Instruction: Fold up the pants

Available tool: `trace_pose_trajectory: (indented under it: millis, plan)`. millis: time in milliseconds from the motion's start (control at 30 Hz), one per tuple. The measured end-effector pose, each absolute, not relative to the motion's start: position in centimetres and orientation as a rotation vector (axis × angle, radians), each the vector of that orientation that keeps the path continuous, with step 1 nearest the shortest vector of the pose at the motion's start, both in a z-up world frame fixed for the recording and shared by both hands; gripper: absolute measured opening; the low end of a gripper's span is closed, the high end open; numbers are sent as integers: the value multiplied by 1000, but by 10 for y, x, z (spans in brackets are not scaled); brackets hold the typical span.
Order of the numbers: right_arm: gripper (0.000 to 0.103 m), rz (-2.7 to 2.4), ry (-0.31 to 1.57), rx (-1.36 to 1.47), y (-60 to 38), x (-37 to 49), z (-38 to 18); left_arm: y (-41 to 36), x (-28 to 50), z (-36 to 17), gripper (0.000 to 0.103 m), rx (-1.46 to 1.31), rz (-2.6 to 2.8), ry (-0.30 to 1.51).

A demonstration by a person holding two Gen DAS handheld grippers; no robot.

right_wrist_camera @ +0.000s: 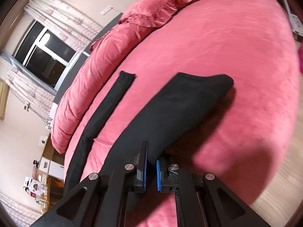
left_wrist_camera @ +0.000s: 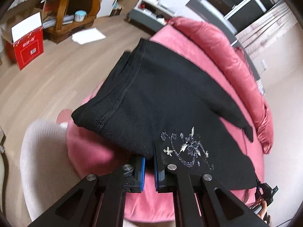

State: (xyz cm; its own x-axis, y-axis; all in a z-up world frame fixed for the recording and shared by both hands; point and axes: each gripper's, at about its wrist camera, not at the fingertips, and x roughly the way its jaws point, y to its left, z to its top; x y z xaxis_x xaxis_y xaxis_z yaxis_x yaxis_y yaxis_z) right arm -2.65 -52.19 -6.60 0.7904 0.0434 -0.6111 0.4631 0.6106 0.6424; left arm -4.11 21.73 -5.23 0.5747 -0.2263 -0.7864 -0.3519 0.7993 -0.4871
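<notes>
Black pants (left_wrist_camera: pixel 161 98): fleece-like fabric, seam stitching showing along one folded edge, a silver embroidered motif (left_wrist_camera: pixel 186 147) near the held edge; draped across a pink bed (left_wrist_camera: pixel 214 64) and raised off the cover at the near side. Left gripper (left_wrist_camera: pixel 149 162): blue-padded jaws pressed together, pinching the near edge of the pants just beside the motif. Right gripper (right_wrist_camera: pixel 151 163): jaws likewise drawn together, pinching a thick fold of the same black fabric, which rises from the pads and casts a shadow on the cover. One narrow leg (right_wrist_camera: pixel 106 111) lies flat on the bed in the right wrist view, apart from the lifted portion, its hem toward the pink pillows (right_wrist_camera: pixel 113 60). Surroundings: wooden shelf unit (left_wrist_camera: pixel 75 9), red and white box (left_wrist_camera: pixel 26 47) and white paper sheets (left_wrist_camera: pixel 89 36) on a wood floor; curtained dark window (right_wrist_camera: pixel 47 54); pale upholstered seat (left_wrist_camera: pixel 43 160) beside the bed
</notes>
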Motion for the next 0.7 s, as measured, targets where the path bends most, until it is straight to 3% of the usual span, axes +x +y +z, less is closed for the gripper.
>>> trace_pose_trajectory:
  millis: [400, 500, 600, 700]
  plan:
    - [8, -378, 757, 892, -529, -32, -103, 220, -37, -81, 13, -733, 137, 1113]
    - [20, -419, 737, 873, -529, -39, -97, 227, -42, -69, 21, -763, 171, 1073]
    - [25, -549, 682, 827, -527, -55, -83, 241, -53, -46, 26, -778, 224, 948]
    - [30, -635, 645, 750, -522, -62, -65, 256, -66, -22, 41, -746, 310, 815]
